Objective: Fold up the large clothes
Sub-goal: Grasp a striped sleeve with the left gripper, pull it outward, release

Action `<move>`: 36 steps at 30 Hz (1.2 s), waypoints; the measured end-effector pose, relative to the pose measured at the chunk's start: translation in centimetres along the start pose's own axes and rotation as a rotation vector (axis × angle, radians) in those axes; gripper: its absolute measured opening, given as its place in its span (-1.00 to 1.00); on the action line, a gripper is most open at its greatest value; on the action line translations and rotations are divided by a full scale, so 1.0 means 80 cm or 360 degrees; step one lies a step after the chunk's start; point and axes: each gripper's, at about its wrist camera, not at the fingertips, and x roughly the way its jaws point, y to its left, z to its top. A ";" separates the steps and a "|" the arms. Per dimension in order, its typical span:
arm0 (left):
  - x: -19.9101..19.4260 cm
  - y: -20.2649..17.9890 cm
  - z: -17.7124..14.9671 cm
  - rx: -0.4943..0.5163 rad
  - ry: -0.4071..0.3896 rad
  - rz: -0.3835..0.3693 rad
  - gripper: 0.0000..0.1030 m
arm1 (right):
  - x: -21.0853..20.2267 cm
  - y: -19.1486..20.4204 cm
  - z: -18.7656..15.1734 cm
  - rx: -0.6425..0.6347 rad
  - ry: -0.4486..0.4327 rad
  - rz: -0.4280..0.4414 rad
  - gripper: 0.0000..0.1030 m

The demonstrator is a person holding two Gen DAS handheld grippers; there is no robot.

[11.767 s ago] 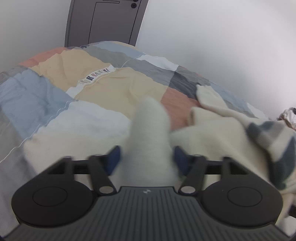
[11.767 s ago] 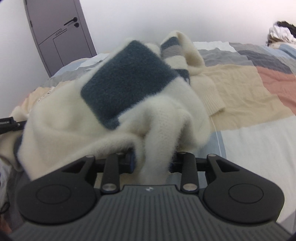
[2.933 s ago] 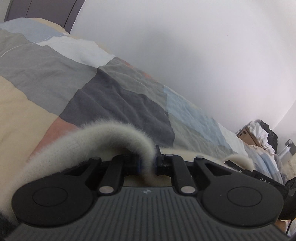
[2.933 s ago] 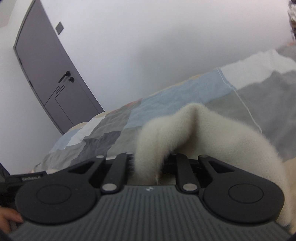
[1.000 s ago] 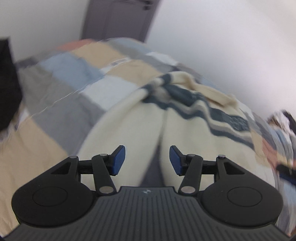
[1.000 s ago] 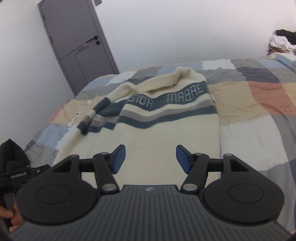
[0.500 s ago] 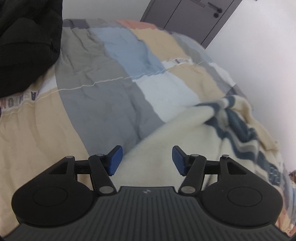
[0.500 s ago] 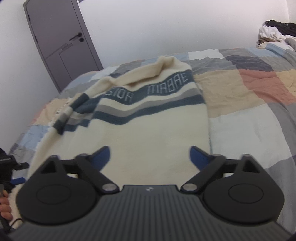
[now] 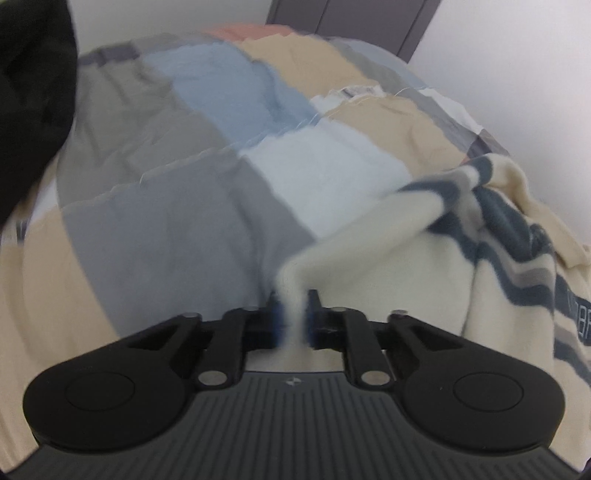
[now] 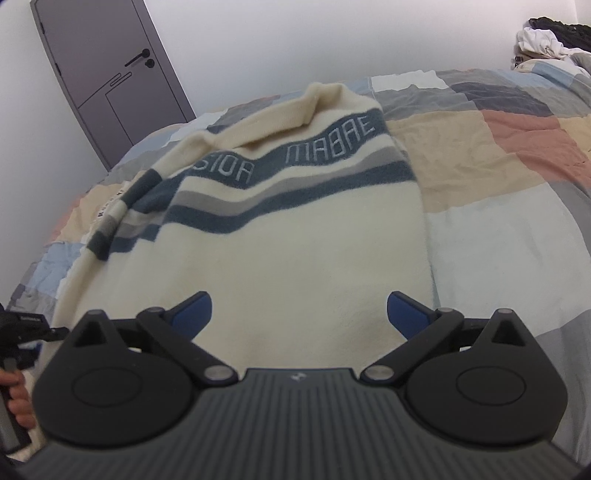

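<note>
On the bed [image 10: 498, 155], over a patchwork quilt [image 9: 207, 177] of grey, blue, beige and salmon squares, lies the cream sweater [image 10: 295, 251], spread mostly flat with its chest up. Navy and grey stripes cross the chest, with pale lettering on the widest navy band. Collar points toward the far wall; hem is nearest the right camera.

Left gripper [image 9: 293, 317]: blue pads pressed close together, pinching a cream fold of the sweater's edge or sleeve. From the pinch the fabric runs as a raised ridge to the right, toward the striped part. Left view is motion-blurred, so can't tell which part exactly.

Right gripper [image 10: 298, 310]: fingers spread wide, nothing between them, hovering over the plain cream lower body of the sweater near the hem. Can't tell if it touches the fabric.

Grey door [image 10: 107, 77] with a dark handle in the far left corner. Heap of clothes [image 10: 546, 33] at far right by the wall. Dark cloth [image 9: 29, 92] at the left view's upper-left edge.
</note>
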 end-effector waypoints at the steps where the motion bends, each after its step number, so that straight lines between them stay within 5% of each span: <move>1: -0.005 -0.004 0.010 0.0046 -0.0043 0.0022 -0.76 | 0.000 0.000 0.000 -0.0003 -0.0002 -0.0004 1.00; 9: -0.034 -0.018 0.159 0.0416 -0.0368 0.0230 -0.77 | 0.006 -0.008 0.009 0.0013 -0.0063 -0.0047 1.00; 16: 0.021 -0.036 0.262 0.0441 -0.0429 0.0429 -0.78 | 0.024 -0.020 0.022 0.0066 -0.0113 -0.0085 1.00; 27: 0.209 -0.028 0.277 0.0540 -0.0081 0.0691 -0.79 | 0.071 -0.031 0.034 0.0068 -0.0143 -0.0166 1.00; 36: 0.216 -0.055 0.279 0.0613 0.0011 0.0787 -0.71 | 0.098 -0.045 0.039 0.0113 -0.0132 -0.0197 1.00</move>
